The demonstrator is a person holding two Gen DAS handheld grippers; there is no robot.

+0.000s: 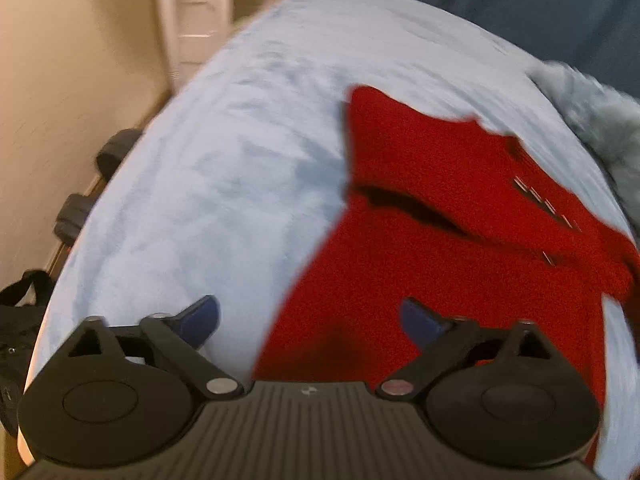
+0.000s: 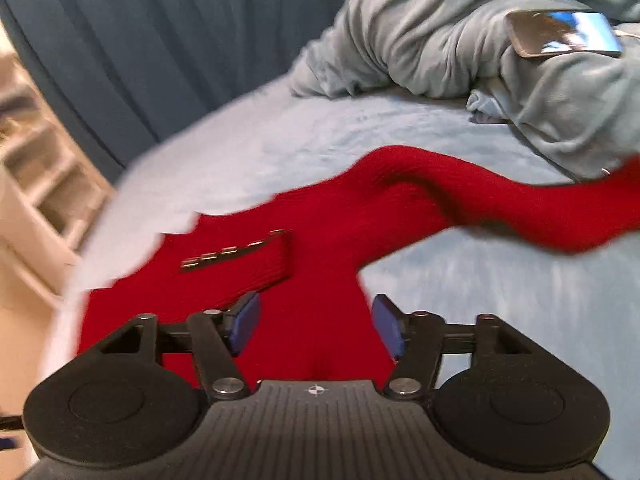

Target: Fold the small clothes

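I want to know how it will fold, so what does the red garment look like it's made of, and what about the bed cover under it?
Red garment: looks like ribbed knit, perhaps wool or acrylic; matte, with fine parallel ridges, and a row of small metallic fasteners. Bed cover: pale blue, soft and fuzzy, probably fleece or plush; blur hides the weave.

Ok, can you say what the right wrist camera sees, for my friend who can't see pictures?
A red knitted sweater lies spread on a light blue bed sheet, one sleeve stretching off to the right. The right gripper hangs just over it, jaws open, holding nothing. Behind lies a bunched grey-blue blanket with a shiny phone on top.
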